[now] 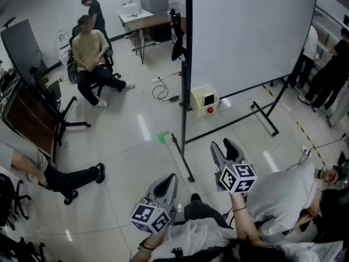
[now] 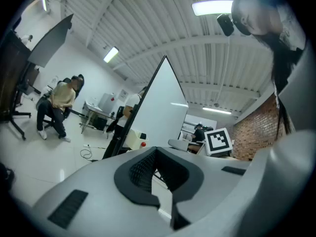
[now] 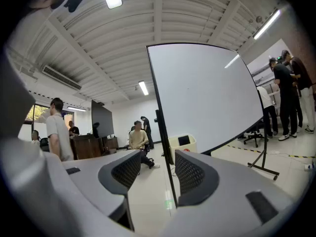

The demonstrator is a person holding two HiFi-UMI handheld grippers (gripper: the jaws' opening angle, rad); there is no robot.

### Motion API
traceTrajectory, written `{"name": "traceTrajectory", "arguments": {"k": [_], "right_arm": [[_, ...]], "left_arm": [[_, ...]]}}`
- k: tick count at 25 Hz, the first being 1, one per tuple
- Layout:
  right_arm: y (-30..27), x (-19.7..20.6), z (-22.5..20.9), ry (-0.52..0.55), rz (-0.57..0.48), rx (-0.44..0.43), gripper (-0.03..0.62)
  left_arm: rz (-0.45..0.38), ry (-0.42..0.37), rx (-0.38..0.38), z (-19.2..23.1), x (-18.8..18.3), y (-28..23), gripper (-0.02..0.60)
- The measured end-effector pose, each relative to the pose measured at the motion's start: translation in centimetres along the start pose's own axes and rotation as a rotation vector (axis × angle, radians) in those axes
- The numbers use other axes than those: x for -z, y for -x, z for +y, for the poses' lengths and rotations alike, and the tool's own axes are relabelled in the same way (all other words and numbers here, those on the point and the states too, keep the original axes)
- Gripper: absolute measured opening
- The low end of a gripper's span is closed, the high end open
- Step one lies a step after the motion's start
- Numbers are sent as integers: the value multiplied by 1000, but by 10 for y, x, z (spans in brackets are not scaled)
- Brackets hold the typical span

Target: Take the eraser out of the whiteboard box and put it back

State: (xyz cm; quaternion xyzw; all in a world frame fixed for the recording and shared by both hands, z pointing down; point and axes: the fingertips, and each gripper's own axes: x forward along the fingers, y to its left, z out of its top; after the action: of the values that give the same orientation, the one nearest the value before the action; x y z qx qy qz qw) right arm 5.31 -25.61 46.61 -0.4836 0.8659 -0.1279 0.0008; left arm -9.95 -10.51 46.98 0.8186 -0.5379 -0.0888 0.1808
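Note:
A large whiteboard stands on a black wheeled frame ahead of me. At its foot on the floor sits a cream box with a dark panel and a red knob; it also shows in the left gripper view as the box and in the right gripper view as the box. No eraser shows in any view. My left gripper hangs low and near me, its jaws shut with nothing in them. My right gripper is held further forward, open and empty, aimed past the board's edge post.
A person in beige sits on a chair at the back left. Another person's legs stretch in from the left. People stand at the right. A desk, a floor cable, green tape and the stand's foot lie ahead.

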Motion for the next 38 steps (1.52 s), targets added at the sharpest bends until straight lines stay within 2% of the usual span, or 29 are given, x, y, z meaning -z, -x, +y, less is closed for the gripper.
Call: {"name": "traceTrajectory", "arguments": {"k": [4,8,11,15,18,21,26,32,35,38], "right_arm": [[-63,-30,-43,15,-10,26,270],[-133,-33,-75,38,54,10,289],[-183,-27,-88,99,119,-10,319],[-228,-6,-108,213,252,7,344],[-247,16,-118,228,324,-5,328],[-251,18,-123,245,282,8,275],[-246,9,-123,237,255,3,262],[-219,-74,-99,241,56,-20,261],[-185,-112,-82,242,-25,-41,261],[-141,-132,-63,223,-69,-62,261]], "left_arm": [[-18,12,-24,10,-16,-34,-11],[-52,-8,-58,13,-35,-63,-12],[-69,-1,-103,20,-38,-77,-12],[-92,2,-160,27,-45,-86,-12],[-109,4,-205,34,-46,-90,-12],[-119,4,-235,40,-45,-95,-12],[-120,1,-246,38,-46,-100,-12],[-96,-1,-234,36,-43,-97,-12],[-83,6,-209,33,-41,-93,-12],[-71,14,-179,29,-38,-84,-12]]}}
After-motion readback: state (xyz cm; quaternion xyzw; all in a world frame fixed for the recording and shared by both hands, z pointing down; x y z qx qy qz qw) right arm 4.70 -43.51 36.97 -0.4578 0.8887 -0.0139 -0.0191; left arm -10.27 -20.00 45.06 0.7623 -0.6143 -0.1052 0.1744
